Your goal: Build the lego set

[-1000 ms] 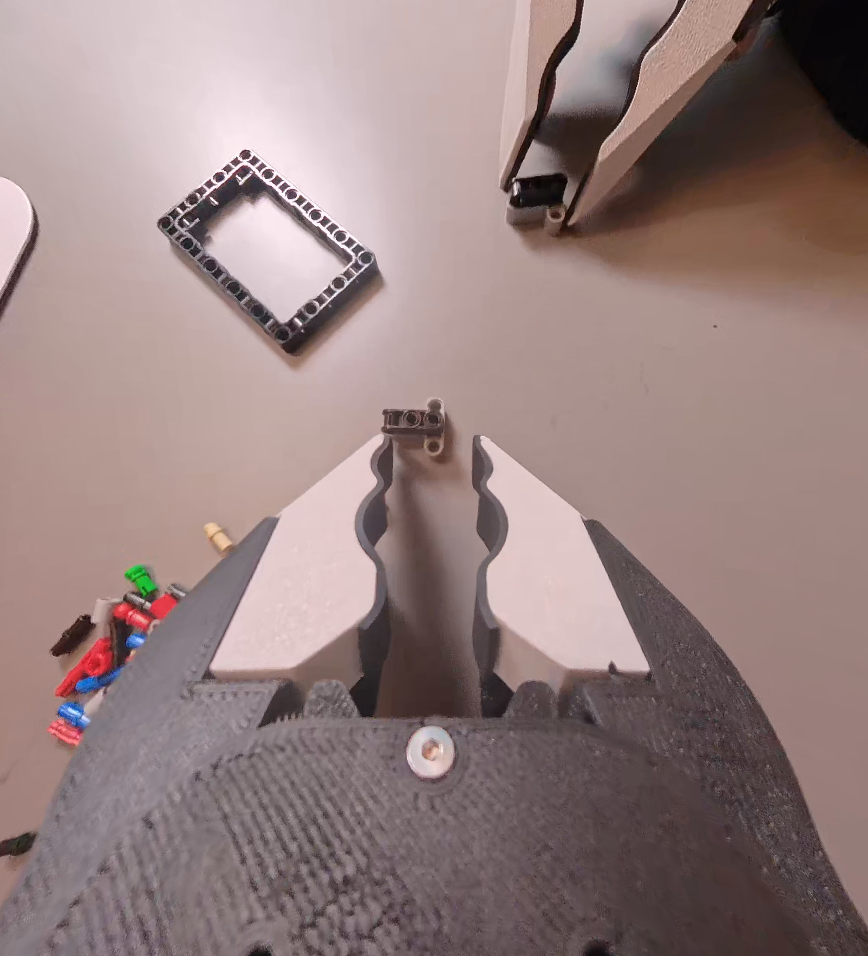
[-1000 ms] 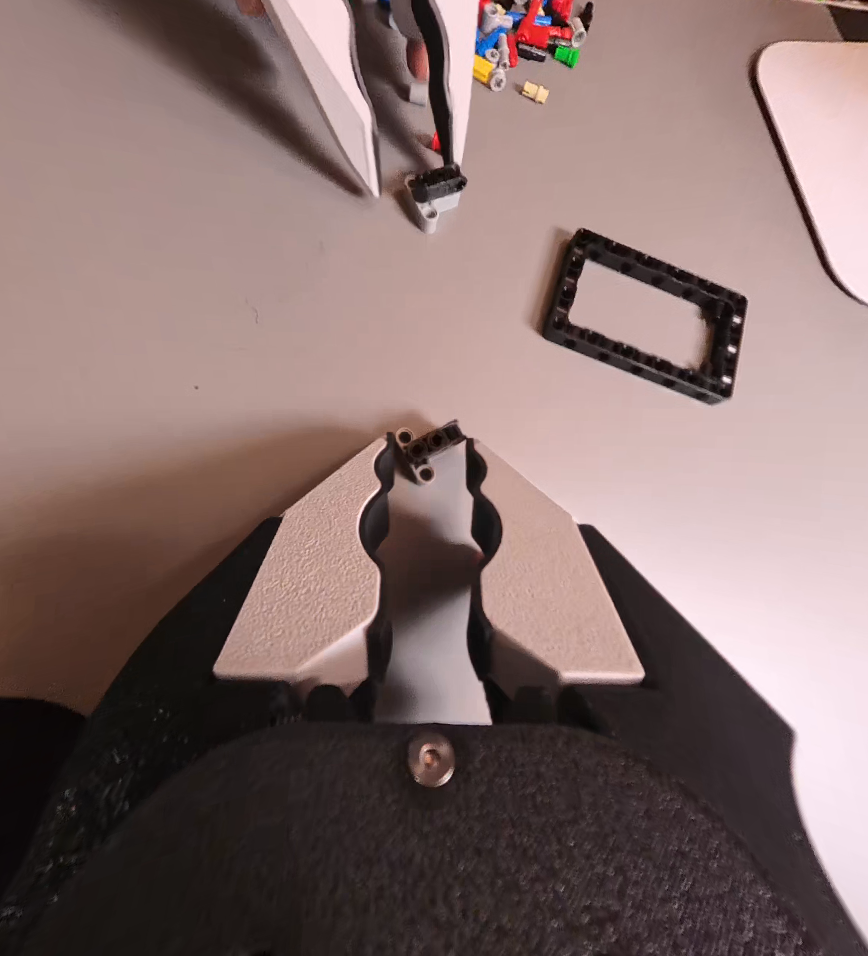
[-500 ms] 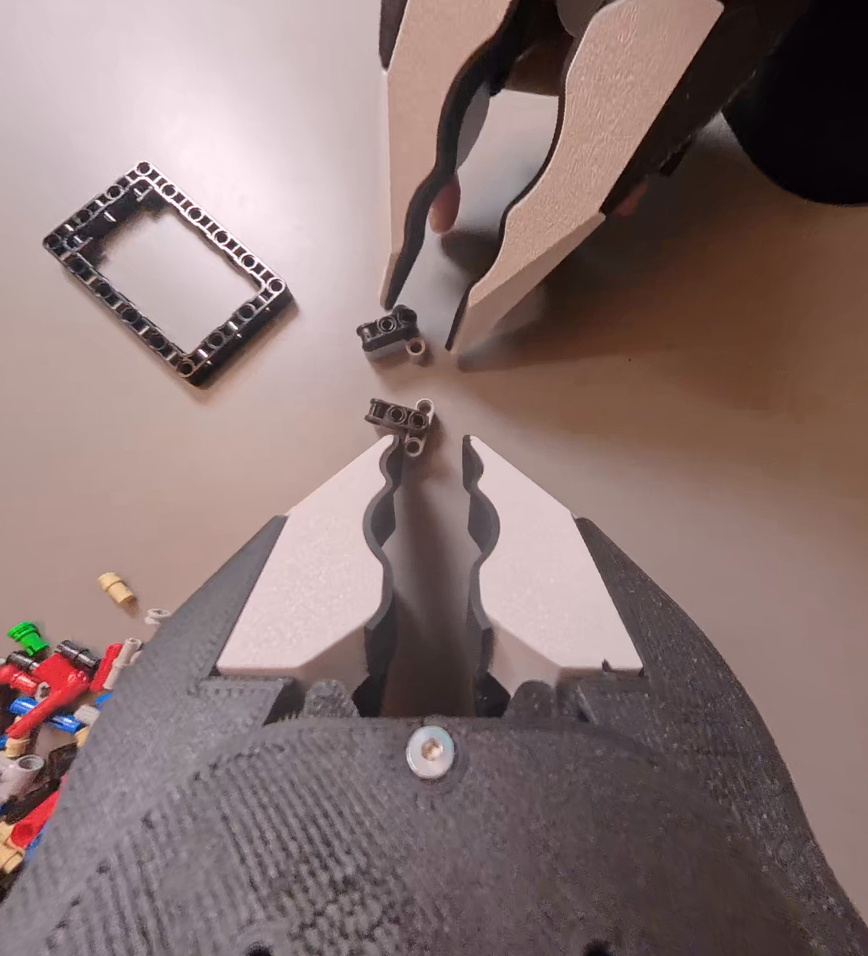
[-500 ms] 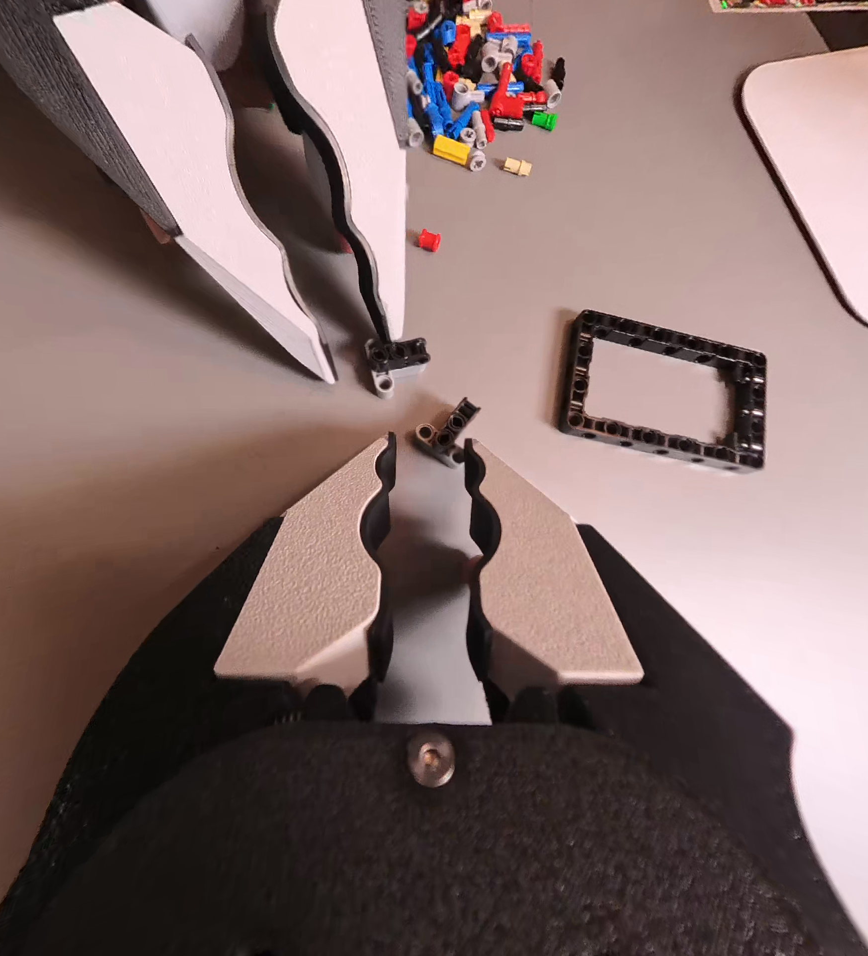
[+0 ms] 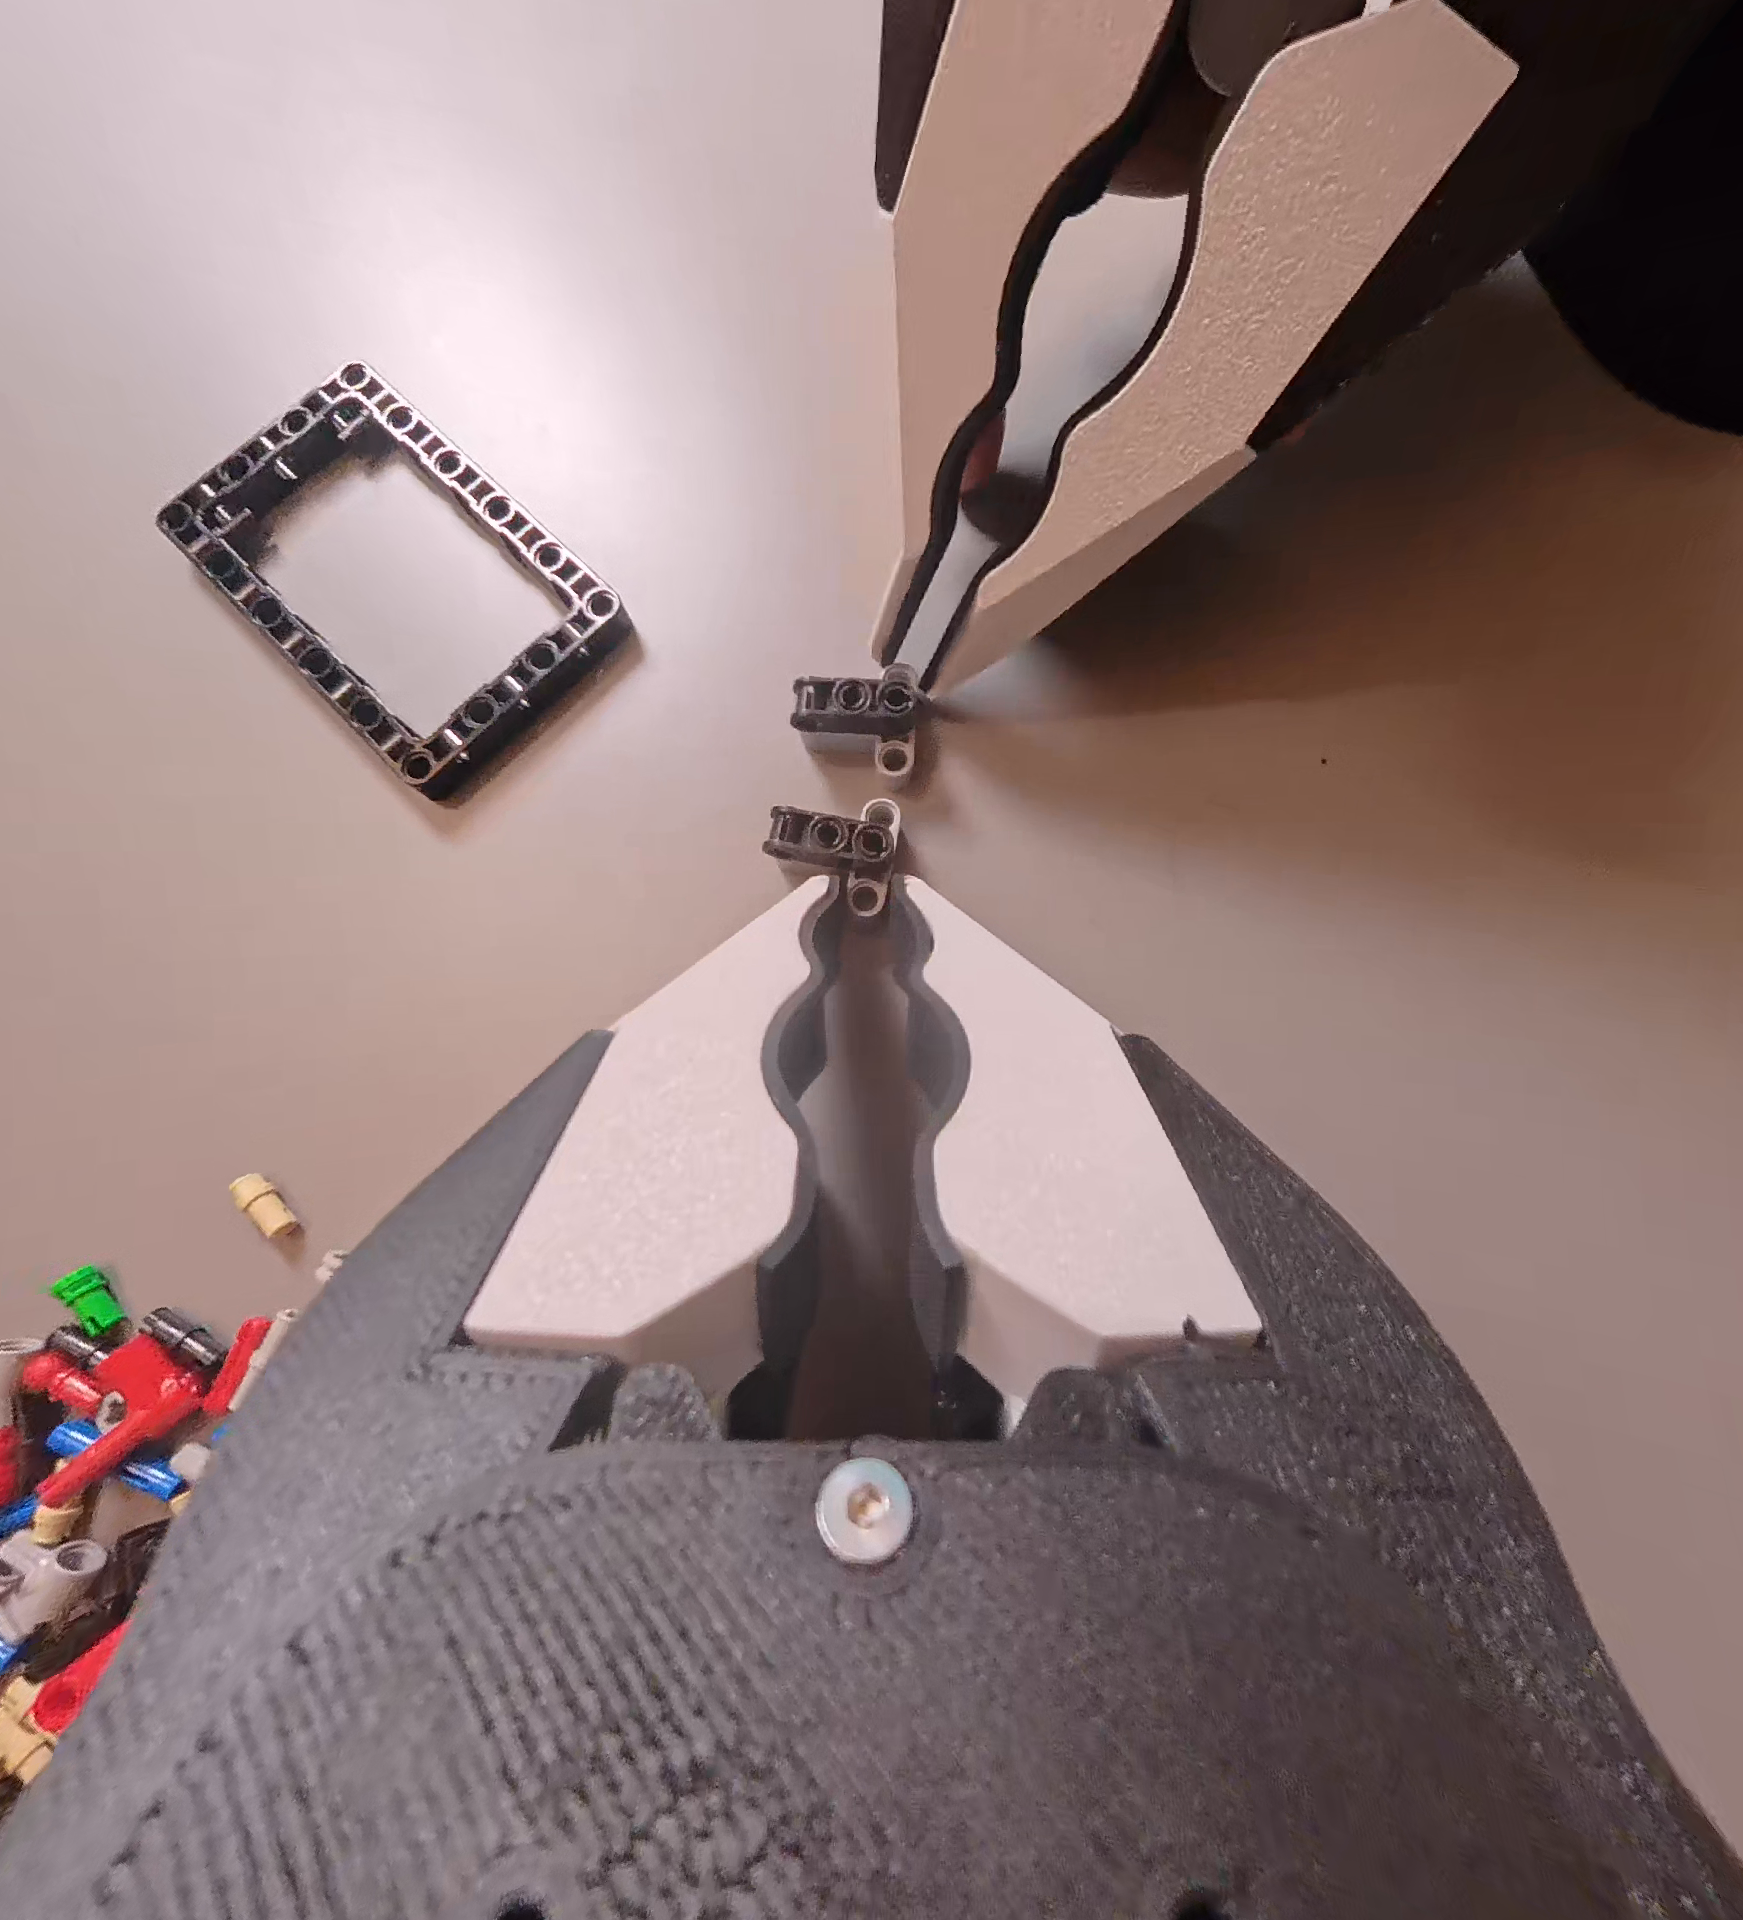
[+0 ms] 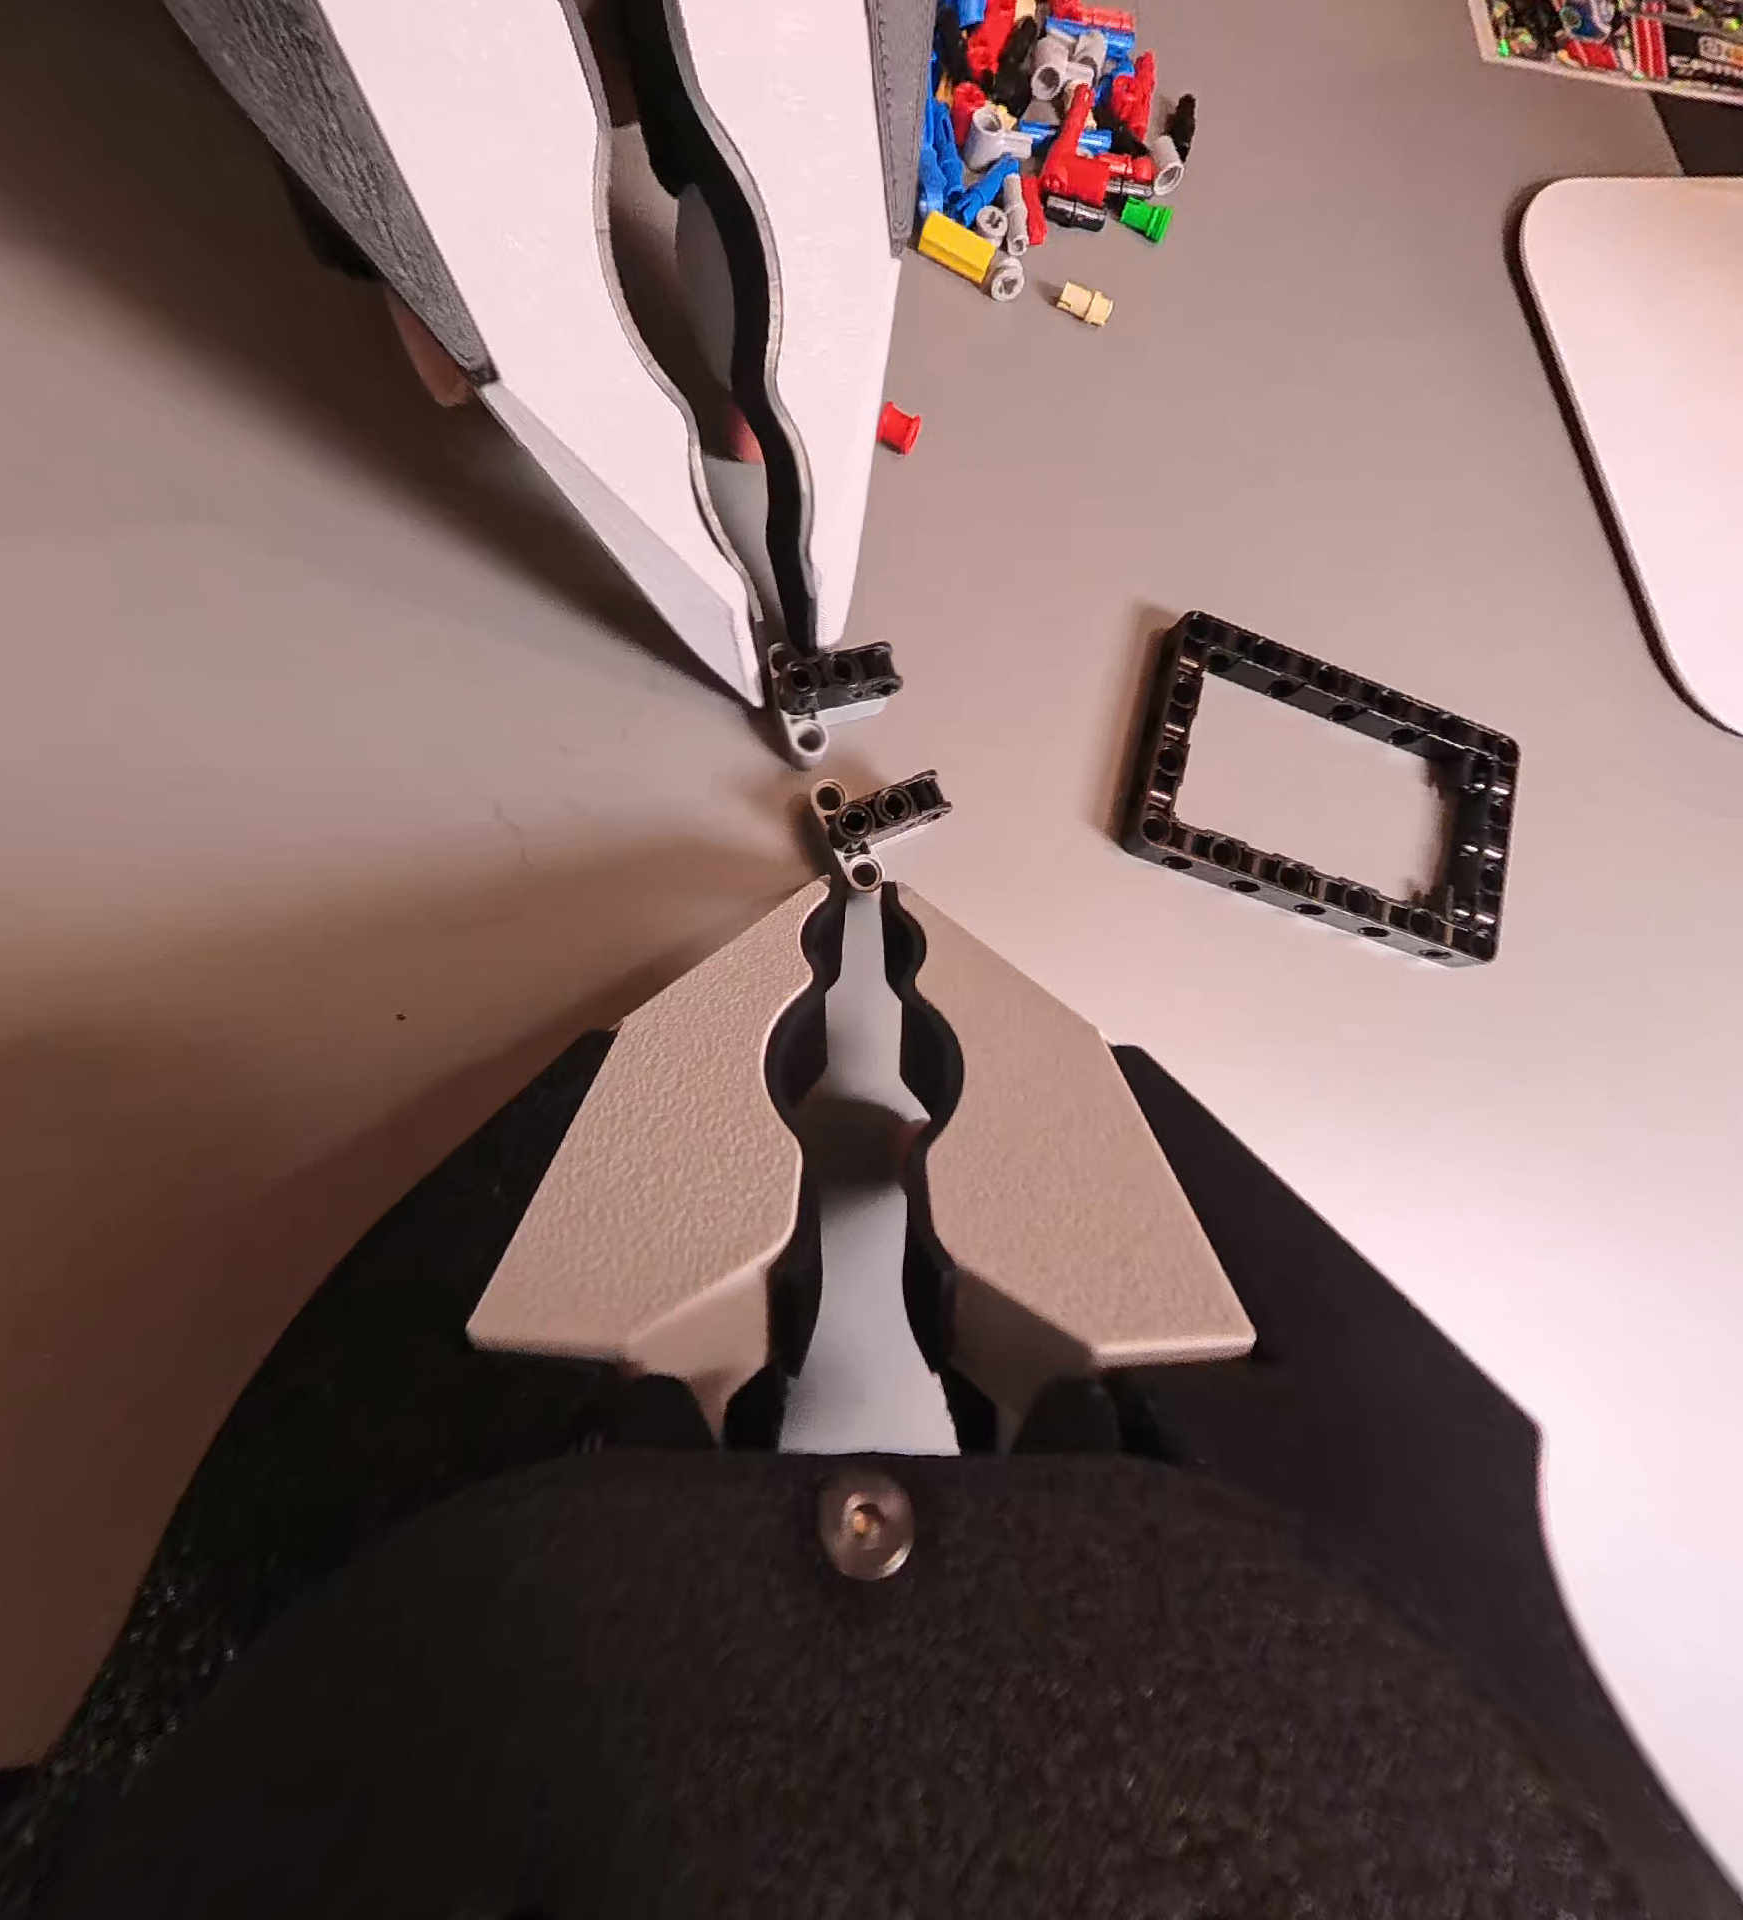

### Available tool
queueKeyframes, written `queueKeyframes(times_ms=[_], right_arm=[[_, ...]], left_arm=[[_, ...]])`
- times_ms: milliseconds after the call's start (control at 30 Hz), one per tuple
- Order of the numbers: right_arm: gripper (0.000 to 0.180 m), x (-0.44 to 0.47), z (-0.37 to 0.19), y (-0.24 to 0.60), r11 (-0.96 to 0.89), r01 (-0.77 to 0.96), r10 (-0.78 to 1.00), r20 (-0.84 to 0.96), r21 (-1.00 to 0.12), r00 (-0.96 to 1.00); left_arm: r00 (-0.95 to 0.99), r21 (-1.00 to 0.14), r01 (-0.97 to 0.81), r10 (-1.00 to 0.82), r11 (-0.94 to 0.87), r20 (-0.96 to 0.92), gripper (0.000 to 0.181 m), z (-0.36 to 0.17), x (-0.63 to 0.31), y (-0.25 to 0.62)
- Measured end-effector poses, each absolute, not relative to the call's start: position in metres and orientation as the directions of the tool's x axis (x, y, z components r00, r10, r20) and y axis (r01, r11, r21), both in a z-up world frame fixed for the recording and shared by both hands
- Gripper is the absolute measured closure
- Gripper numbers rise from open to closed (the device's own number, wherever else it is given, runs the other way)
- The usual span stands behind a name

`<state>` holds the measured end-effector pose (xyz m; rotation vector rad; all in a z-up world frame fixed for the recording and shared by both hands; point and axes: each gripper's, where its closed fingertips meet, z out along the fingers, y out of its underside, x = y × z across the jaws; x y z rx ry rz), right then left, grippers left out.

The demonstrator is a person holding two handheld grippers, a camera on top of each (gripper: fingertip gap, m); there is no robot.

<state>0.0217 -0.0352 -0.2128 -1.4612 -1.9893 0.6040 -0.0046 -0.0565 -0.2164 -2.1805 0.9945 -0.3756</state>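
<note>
Both wrist cameras look steeply down, facing each other closely, sharing the black frame (image 5: 399, 582).

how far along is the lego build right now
Early. Done: two small black-and-grey sub-assemblies. In hand: left gripper pinches one, right gripper the other, tips facing, not yet joined. Left: the bare black frame and the untouched loose parts pile.

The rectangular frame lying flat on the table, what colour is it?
The rectangular frame is black; the right wrist view shows it best.
</note>
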Motion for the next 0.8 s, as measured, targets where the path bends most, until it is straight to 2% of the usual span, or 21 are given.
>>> queueKeyframes(times_ms=[33, 133, 200, 333, 433, 500, 600, 800], right_arm=[[0.173, 0.022, -0.211, -0.035, 0.282, 0.678, 0.959, 0.177, -0.679, -0.222], [0.155, 0.024, -0.196, -0.034, 0.224, 0.639, 0.97, 0.102, -0.736, -0.223], [0.154, 0.021, -0.164, -0.022, 0.204, 0.545, 0.973, 0.107, -0.814, -0.205], [0.162, 0.002, -0.068, 0.06, 0.225, 0.276, 0.964, 0.254, -0.935, 0.076], [0.167, -0.013, -0.002, 0.129, 0.239, 0.12, 0.911, 0.265, -0.964, 0.316], [0.169, -0.027, 0.028, 0.164, 0.228, 0.046, 0.879, 0.226, -0.972, 0.419], [0.17, -0.052, 0.057, 0.205, 0.23, -0.021, 0.838, 0.188, -0.973, 0.512], [0.173, -0.092, 0.053, 0.265, 0.199, -0.004, 0.805, 0.161, -0.98, 0.571]], left_arm=[[0.665, -0.703, -0.543, -0.747, -0.459, -0.026, 0.174, -0.216, -0.004, -0.056], [0.663, -0.721, -0.521, -0.749, -0.457, -0.004, 0.157, -0.211, -0.004, -0.056], [0.656, -0.774, -0.469, -0.755, -0.425, 0.017, 0.153, -0.196, -0.002, -0.056], [0.755, -0.956, -0.197, -0.656, -0.219, -0.005, 0.146, -0.13, -0.02, -0.031], [0.891, -0.998, -0.034, -0.454, -0.057, -0.004, 0.145, -0.091, -0.061, -0.015], [0.946, -1.0, -0.021, -0.324, 0.011, -0.024, 0.143, -0.081, -0.086, -0.013], [0.972, -0.997, -0.044, -0.227, 0.069, -0.059, 0.141, -0.075, -0.105, -0.014], [0.973, -0.993, -0.099, -0.202, 0.062, -0.109, 0.142, -0.085, -0.114, -0.009]])
